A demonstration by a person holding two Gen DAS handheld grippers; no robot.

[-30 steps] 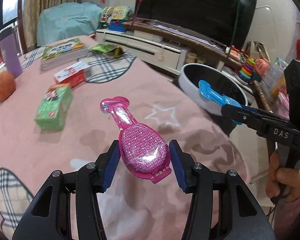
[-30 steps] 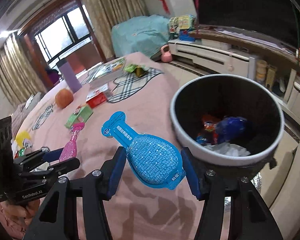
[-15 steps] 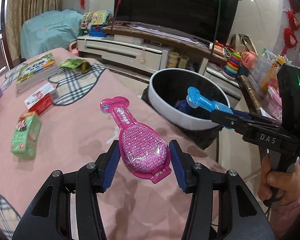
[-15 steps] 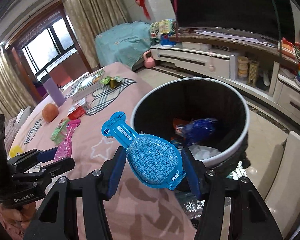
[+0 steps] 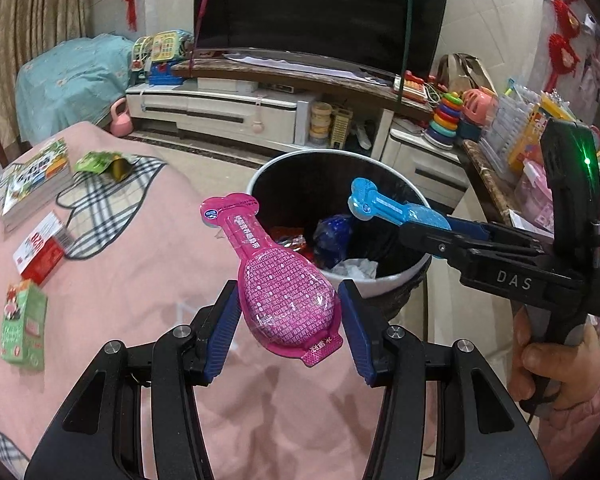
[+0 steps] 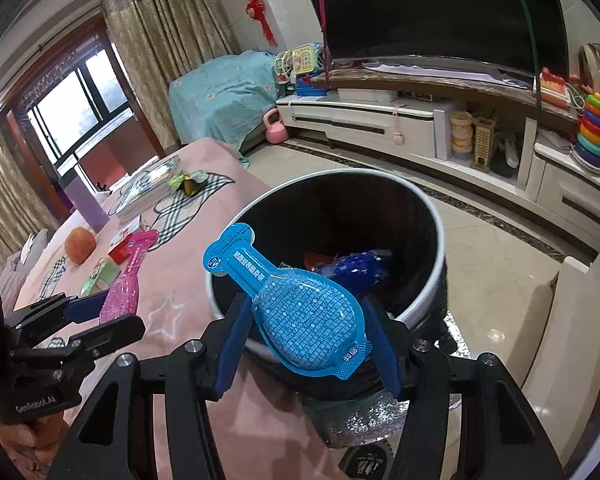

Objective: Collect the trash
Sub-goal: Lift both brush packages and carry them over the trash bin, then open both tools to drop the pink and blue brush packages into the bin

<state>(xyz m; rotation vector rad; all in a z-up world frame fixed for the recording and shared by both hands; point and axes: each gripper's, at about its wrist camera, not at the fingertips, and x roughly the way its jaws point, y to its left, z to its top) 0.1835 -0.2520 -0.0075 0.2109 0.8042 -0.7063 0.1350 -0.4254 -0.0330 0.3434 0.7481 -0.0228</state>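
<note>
My left gripper is shut on a pink bottle-shaped plastic packet, held above the pink table edge beside the bin. My right gripper is shut on a blue packet of the same shape, held over the near rim of the round white-rimmed trash bin. The bin holds a blue bag, red wrappers and white paper. In the left wrist view the right gripper reaches over the bin with the blue packet. In the right wrist view the left gripper holds the pink packet.
On the pink tablecloth lie a green box, a red and white box, a book stack and a green wrapper. An orange and purple cup stand further back. A TV cabinet lines the wall.
Both grippers have moved toward the bin with their packets. The blue packet went from beside the bin to over its rim; the bin now sits close ahead of the left gripper.
</note>
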